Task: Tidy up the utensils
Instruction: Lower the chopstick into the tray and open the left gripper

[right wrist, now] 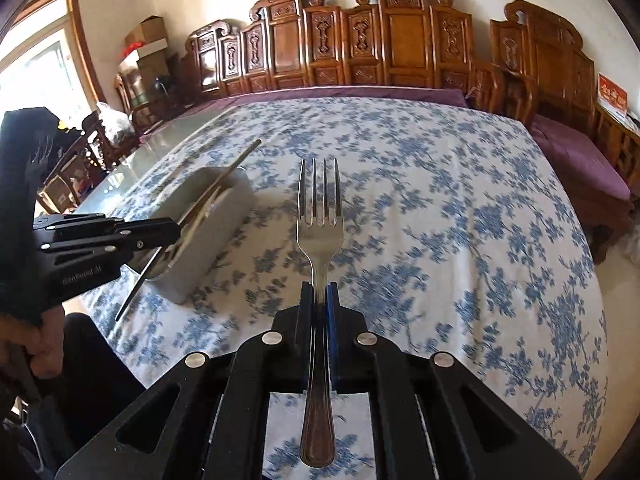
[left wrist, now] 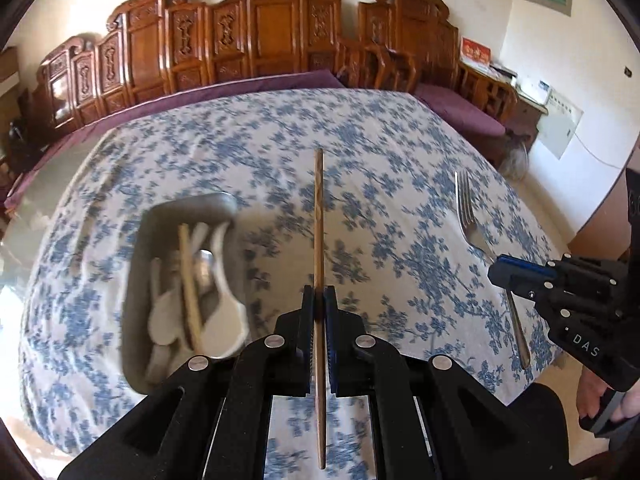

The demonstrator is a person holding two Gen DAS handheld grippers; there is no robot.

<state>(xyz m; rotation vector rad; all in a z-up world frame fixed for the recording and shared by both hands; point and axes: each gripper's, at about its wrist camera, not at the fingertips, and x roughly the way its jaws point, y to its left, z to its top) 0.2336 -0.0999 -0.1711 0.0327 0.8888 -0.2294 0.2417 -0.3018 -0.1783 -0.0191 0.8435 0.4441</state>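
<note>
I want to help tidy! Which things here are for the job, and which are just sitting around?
For the job: chopstick, fork, grey tray with spoons.

Just around: tablecloth, carved wooden bench, cardboard boxes.

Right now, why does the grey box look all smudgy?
In the left wrist view the grey box and its spoons are smeared by motion blur, while the held chopstick stays sharp; in the right wrist view the fork is crisp, the tablecloth slightly streaked.
</note>
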